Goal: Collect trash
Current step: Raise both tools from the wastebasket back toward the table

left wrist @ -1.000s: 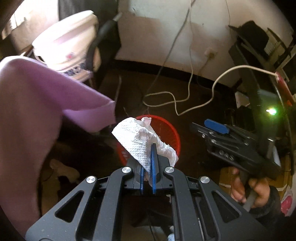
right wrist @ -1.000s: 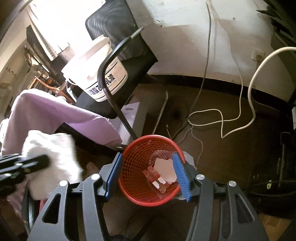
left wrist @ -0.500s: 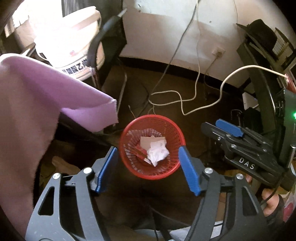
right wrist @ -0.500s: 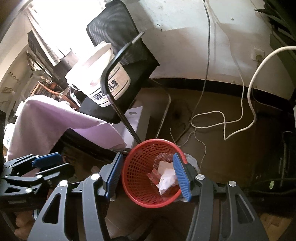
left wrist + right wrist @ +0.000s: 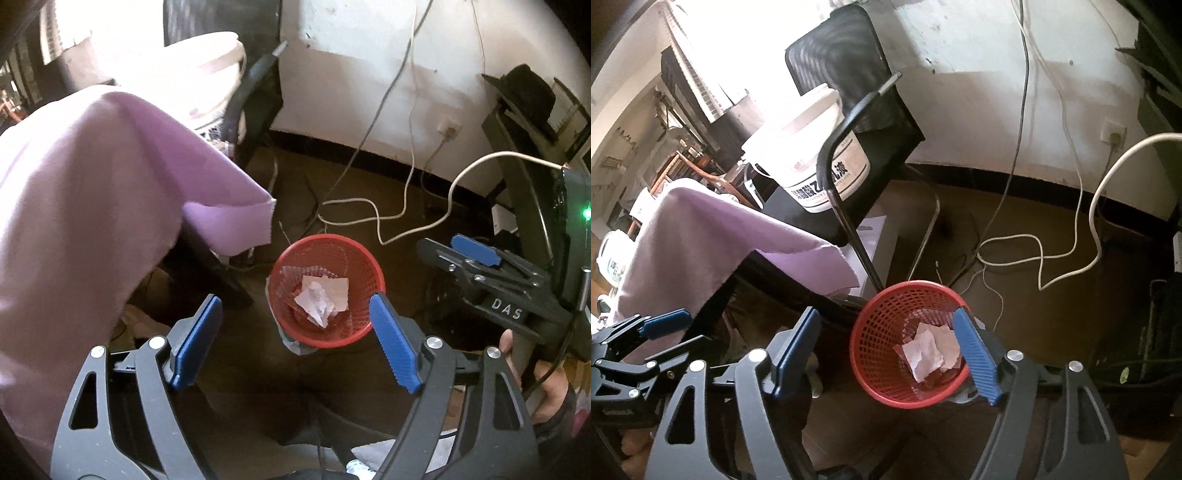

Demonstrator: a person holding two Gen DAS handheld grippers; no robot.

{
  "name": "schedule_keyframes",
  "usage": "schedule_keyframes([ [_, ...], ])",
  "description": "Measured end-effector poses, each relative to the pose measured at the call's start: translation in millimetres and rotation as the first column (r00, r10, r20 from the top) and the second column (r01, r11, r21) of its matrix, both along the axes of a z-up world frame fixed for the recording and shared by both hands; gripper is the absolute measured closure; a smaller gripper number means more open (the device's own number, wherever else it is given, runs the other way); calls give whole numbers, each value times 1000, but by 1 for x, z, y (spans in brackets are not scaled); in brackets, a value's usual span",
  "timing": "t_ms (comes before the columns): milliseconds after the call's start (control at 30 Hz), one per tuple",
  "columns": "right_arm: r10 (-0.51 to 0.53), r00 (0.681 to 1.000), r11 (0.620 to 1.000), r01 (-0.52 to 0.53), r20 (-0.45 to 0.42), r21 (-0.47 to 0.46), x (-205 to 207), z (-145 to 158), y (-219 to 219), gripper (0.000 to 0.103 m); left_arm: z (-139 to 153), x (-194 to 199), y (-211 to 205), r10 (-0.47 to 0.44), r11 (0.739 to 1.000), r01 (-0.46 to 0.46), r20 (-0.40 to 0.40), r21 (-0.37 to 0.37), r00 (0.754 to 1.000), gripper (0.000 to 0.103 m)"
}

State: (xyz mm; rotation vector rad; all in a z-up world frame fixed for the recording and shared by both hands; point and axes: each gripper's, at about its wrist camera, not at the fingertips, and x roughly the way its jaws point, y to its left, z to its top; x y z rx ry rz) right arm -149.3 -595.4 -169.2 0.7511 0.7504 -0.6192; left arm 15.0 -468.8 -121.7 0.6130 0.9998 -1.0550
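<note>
A red mesh basket [image 5: 364,266] stands on the dark floor below both grippers. Crumpled white paper [image 5: 317,299] lies inside it on other scraps. My left gripper [image 5: 295,299] hangs above the basket, its jaws opening wide with nothing between the blue pads. In the right wrist view the basket [image 5: 871,332] sits under my right gripper [image 5: 886,314], whose jaws are also opening and hold nothing. The paper [image 5: 923,354] shows beside the right pad. Each gripper appears in the other's view: the right gripper [image 5: 443,251] at the right edge, the left gripper [image 5: 661,321] at the lower left.
A purple cloth [image 5: 110,203] hangs over a dark table edge at the left. A black chair [image 5: 879,122] carrying a white bucket [image 5: 812,158] stands behind the basket. White cables [image 5: 369,214] trail over the floor to a wall socket [image 5: 1113,131]. Dark equipment [image 5: 535,177] fills the right.
The left gripper opened and let go of the white paper towel, which dropped into the red basket. The right jaws widened. Both grippers rose slightly above the basket.
</note>
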Motion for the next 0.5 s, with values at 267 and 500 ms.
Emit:
schedule_keyframes([
  [267, 24, 999, 997, -21, 36, -70, 3, 37, 18, 23, 31, 5, 35, 56, 996, -53, 32, -70, 998, 21],
  [500, 72, 995, 991, -63, 68, -122, 9, 65, 41, 19, 63, 10, 74, 126, 981, -115, 61, -154, 990, 17],
])
